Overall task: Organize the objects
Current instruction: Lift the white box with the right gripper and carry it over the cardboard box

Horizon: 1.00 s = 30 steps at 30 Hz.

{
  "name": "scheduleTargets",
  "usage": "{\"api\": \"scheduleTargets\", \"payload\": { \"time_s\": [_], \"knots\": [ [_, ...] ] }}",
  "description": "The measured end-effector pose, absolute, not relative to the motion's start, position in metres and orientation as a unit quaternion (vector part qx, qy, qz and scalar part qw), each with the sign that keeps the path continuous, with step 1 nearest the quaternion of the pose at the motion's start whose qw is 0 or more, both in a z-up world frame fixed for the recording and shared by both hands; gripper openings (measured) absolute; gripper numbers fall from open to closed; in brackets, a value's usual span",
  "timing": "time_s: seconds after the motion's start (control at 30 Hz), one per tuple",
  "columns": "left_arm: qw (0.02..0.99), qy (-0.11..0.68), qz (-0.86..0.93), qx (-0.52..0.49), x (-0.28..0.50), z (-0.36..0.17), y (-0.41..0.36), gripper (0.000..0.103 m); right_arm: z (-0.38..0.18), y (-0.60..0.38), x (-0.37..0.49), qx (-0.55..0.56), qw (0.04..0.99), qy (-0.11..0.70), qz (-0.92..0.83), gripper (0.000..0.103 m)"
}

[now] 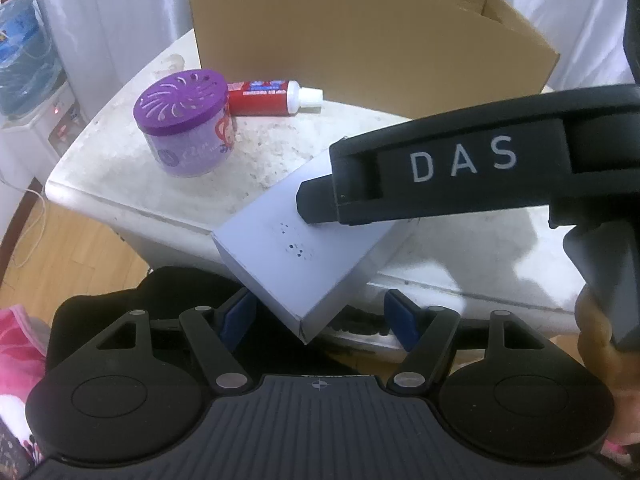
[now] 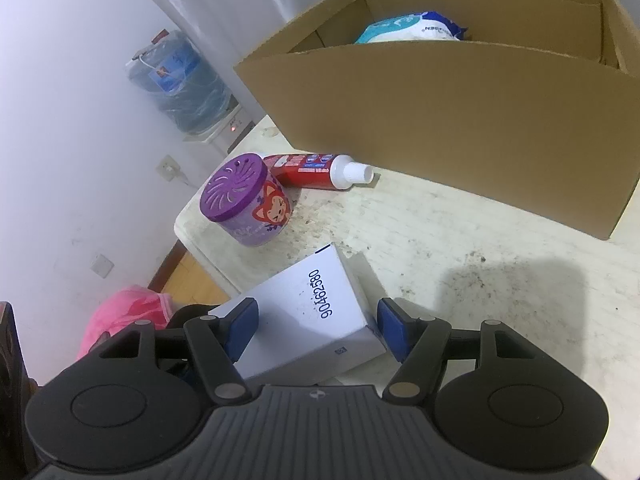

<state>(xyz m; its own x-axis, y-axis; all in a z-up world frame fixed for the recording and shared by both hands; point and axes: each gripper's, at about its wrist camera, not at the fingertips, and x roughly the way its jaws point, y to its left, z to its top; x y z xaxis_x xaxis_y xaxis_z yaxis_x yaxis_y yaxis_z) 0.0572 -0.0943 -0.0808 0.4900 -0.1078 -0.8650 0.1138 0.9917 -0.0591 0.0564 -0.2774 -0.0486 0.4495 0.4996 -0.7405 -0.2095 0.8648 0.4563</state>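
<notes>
Presently the white box (image 2: 304,312) lies at the bench (image 2: 460,264) edge, one corner overhanging toward the floor. The right gripper (image 2: 318,326) straddles it: the left pad looks to touch the box's side, while the right pad shows a sliver of gap, so I cannot tell whether the jaws grip it. In the left wrist view the right gripper's finger rests on the box top. The left gripper (image 1: 320,316) has its jaws open, the box's overhanging corner between them, neither pad touching.

Beyond the box stand a purple jar (image 2: 248,200) and, just behind and touching or nearly touching it, a red tube (image 2: 316,170) lying on its side. Behind these sits the open carton (image 2: 460,120), holding a blue-and-white packet (image 2: 412,26).

Assessment: one item is stowed; the box, jar and tube remain out. The task appears under half done, with the box the step in hand.
</notes>
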Motion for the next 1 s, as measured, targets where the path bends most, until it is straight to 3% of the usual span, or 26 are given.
{"api": "scheduleTargets", "payload": {
  "time_s": [0.4,0.83,1.0],
  "knots": [
    [0.884,0.463,-0.061,0.000,0.052,-0.055,-0.089,0.070,-0.016,-0.274,0.051,0.150,0.854,0.451,0.209,0.070],
    [0.932,0.348,-0.085,0.047,0.089,0.030,-0.106,0.071,0.073,-0.296,0.064,0.168,0.909,0.332,0.186,0.070],
    [0.939,0.322,-0.099,0.069,0.109,0.035,-0.124,0.071,0.095,-0.311,0.092,0.171,0.922,0.301,0.171,0.070]
  ]
}}
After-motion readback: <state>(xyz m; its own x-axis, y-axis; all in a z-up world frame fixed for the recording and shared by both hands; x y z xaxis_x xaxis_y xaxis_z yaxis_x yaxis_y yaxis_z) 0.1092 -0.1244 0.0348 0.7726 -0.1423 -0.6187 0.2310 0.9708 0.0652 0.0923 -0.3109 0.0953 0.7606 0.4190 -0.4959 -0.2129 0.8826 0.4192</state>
